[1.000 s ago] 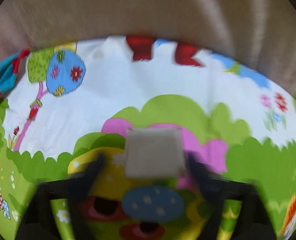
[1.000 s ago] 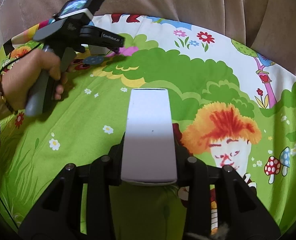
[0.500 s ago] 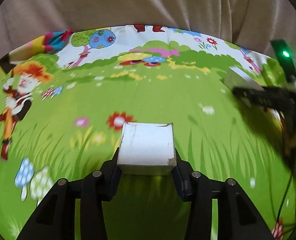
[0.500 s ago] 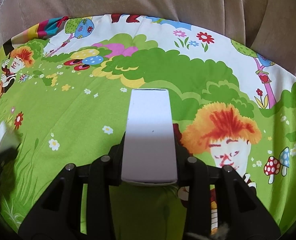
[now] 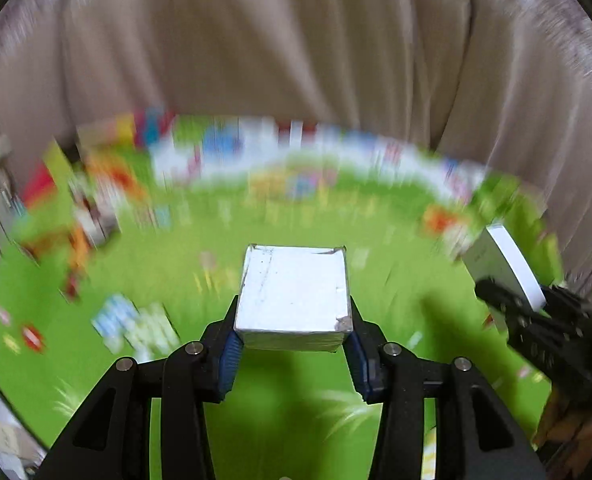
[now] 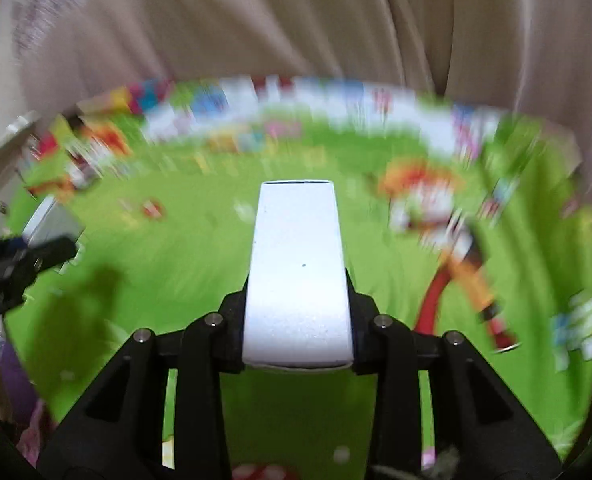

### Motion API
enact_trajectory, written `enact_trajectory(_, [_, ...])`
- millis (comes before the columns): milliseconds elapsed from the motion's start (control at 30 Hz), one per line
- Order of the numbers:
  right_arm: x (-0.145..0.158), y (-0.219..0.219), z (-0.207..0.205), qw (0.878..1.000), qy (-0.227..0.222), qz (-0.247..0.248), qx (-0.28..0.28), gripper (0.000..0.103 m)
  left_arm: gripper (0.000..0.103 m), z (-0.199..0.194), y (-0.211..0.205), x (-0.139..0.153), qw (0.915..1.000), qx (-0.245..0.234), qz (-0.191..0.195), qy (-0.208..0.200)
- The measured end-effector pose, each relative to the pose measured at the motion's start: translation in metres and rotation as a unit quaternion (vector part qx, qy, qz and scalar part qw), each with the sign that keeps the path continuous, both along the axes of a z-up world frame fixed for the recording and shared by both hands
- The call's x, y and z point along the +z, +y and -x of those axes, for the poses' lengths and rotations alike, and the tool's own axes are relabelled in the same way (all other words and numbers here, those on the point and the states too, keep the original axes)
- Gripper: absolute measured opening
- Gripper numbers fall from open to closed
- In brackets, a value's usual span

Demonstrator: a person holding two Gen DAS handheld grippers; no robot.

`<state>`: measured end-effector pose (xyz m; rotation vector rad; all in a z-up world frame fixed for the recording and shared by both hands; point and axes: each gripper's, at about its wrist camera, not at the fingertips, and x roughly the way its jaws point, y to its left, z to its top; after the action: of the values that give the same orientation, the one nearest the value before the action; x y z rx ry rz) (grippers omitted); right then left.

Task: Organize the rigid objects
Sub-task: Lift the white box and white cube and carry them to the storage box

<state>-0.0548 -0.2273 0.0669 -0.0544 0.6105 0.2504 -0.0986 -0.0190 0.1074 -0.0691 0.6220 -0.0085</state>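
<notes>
My left gripper (image 5: pixel 294 346) is shut on a squat white box (image 5: pixel 294 294) with scuffed corners, held above the green cartoon-print cloth (image 5: pixel 176 280). My right gripper (image 6: pixel 298 322) is shut on a taller, narrow white box (image 6: pixel 298 264), its long face towards the camera. The left wrist view shows the right gripper (image 5: pixel 496 292) at the right edge with its narrow white box (image 5: pixel 504 264). In the right wrist view the left gripper (image 6: pixel 52 246) and the squat white box (image 6: pixel 52 220) show at the left edge. Both views are blurred by motion.
The cloth (image 6: pixel 376 400) covers a wide surface, with a white picture border at its far edge. Beige curtain folds (image 5: pixel 296 60) hang behind it. A pale piece of furniture (image 6: pixel 8 140) shows at the far left. A hand (image 5: pixel 568 424) grips the right tool.
Both grippers have drawn back and risen with their boxes still held; more of the cloth and curtain shows. The two grippers now hang side by side, closer together than before.
</notes>
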Motion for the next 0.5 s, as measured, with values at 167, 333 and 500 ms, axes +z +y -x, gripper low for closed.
enact_trajectory(167, [0.111,-0.007,0.093,0.974,-0.222,-0.035,0.0,0.039,0.046,0.076,-0.006,0.091,0.9822,0.012,-0.022,-0.186])
enact_trajectory(333, [0.16,-0.006,0.167,0.919,-0.391,-0.042,-0.026,0.039,0.046,0.129,-0.002,0.136,0.9527,0.028,-0.029,-0.301])
enact_trajectory(500, [0.164,0.011,0.196,0.896,-0.441,-0.038,-0.023,0.04,0.046,0.151,0.005,0.144,0.9389,0.043,-0.043,-0.339])
